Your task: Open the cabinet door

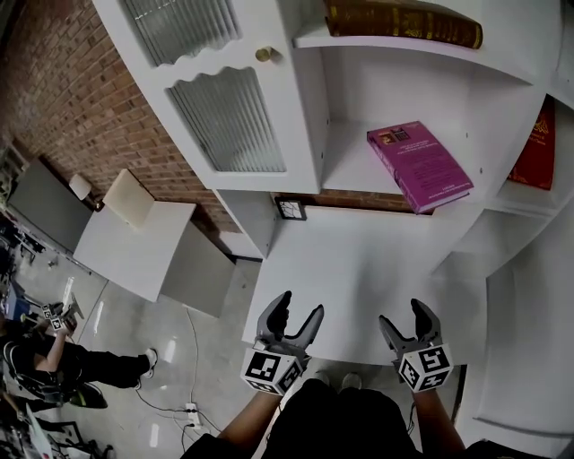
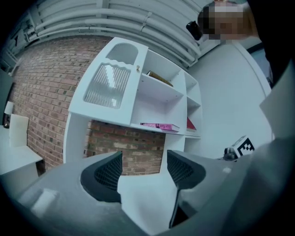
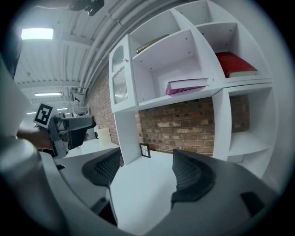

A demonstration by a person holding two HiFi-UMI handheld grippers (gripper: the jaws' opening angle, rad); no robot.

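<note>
The white cabinet door has ribbed glass panels and a small brass knob. It lies flush over the left compartment of the shelf unit, and it shows in the left gripper view as door and in the right gripper view as door. My left gripper and right gripper hover side by side over the near edge of the white desk top, well below the knob. Both are open with nothing between the jaws, as the left gripper and right gripper show in their own views.
A pink book lies on the open shelf right of the door, a brown book above it and a red book further right. A small framed marker stands under the cabinet. A white table and a seated person are on the left.
</note>
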